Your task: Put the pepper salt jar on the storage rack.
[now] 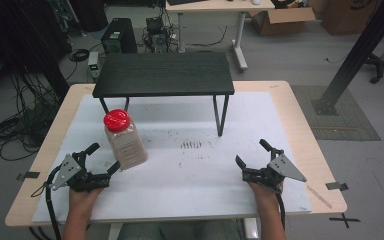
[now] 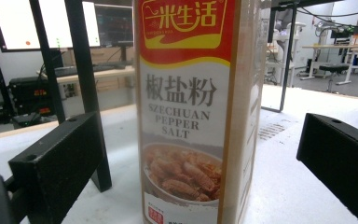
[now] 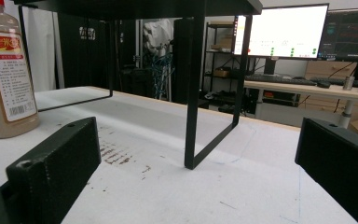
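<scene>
A tall jar of Szechuan pepper salt with a red cap stands upright on the white mat, left of centre. My left gripper is open just in front of it, one jaw on each side, not touching. In the left gripper view the jar's label rises between the two black jaws. My right gripper is open over the mat at the right with nothing between its jaws. The right gripper view shows the jar at the far left.
A small black shelf-table on thin metal legs stands at the back of the mat. Dark smudges mark the mat's middle. The wooden table edge lies right of my right gripper.
</scene>
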Demonstrator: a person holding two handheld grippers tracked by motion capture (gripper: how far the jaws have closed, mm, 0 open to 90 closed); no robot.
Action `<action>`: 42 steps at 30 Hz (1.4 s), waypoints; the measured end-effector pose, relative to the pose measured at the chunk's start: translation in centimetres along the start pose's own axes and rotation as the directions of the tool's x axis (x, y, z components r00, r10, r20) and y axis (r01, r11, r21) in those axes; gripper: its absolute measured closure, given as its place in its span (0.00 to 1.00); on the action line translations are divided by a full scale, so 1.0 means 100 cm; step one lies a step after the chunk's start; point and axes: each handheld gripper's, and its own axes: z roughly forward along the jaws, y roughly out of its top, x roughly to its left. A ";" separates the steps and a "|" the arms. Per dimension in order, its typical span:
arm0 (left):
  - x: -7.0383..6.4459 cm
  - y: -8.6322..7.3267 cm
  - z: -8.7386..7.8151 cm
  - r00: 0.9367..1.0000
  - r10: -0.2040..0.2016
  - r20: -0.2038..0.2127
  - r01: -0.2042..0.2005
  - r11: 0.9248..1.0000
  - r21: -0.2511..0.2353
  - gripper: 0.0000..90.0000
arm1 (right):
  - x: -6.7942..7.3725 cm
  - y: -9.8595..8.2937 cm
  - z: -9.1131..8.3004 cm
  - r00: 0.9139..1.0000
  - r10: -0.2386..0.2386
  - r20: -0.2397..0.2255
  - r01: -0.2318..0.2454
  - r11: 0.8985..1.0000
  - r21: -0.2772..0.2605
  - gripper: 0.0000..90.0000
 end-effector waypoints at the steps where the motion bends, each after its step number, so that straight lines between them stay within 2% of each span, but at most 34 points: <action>1: 0.000 0.000 0.000 1.000 0.000 0.000 0.000 1.000 0.001 0.01 | 0.000 0.000 0.000 1.000 0.000 0.000 0.000 1.000 0.000 0.00; 11: 0.000 0.000 0.000 1.000 -0.002 -0.002 0.002 1.000 0.003 0.00 | 0.000 0.000 0.000 1.000 -0.003 0.000 0.003 1.000 0.001 0.00; 20: 0.001 0.001 0.001 1.000 -0.014 -0.024 0.014 1.000 0.012 0.00 | 0.000 0.000 0.000 1.000 -0.004 0.000 0.004 1.000 0.002 0.00; 21: 0.002 0.002 0.000 0.999 -0.030 -0.017 0.030 0.999 0.012 0.00 | 0.000 0.000 0.000 1.000 -0.004 0.000 0.004 1.000 0.003 0.00; 25: 0.004 0.004 -0.001 0.999 -0.051 -0.003 0.051 0.999 0.010 0.00 | 0.000 0.000 0.001 1.000 -0.003 0.000 0.003 1.000 0.004 0.00; 26: 0.005 0.005 0.000 0.998 -0.055 0.012 0.054 0.998 0.025 0.00 | 0.000 0.000 0.001 1.000 -0.004 0.000 0.004 1.000 0.004 0.00; 32: 0.006 0.011 0.002 0.998 -0.053 0.042 0.051 0.998 0.045 0.00 | 0.000 0.000 0.001 1.000 -0.002 -0.001 0.002 1.000 0.005 0.00; 38: 0.011 0.027 0.007 0.996 -0.054 0.066 0.051 0.997 0.052 0.00 | 0.000 0.000 0.001 1.000 -0.002 -0.001 0.002 1.000 0.004 0.00; 42: 0.012 0.036 0.013 0.995 -0.041 0.087 0.035 0.997 0.067 0.00 | 0.000 0.000 0.001 1.000 -0.002 0.000 0.002 1.000 0.003 0.00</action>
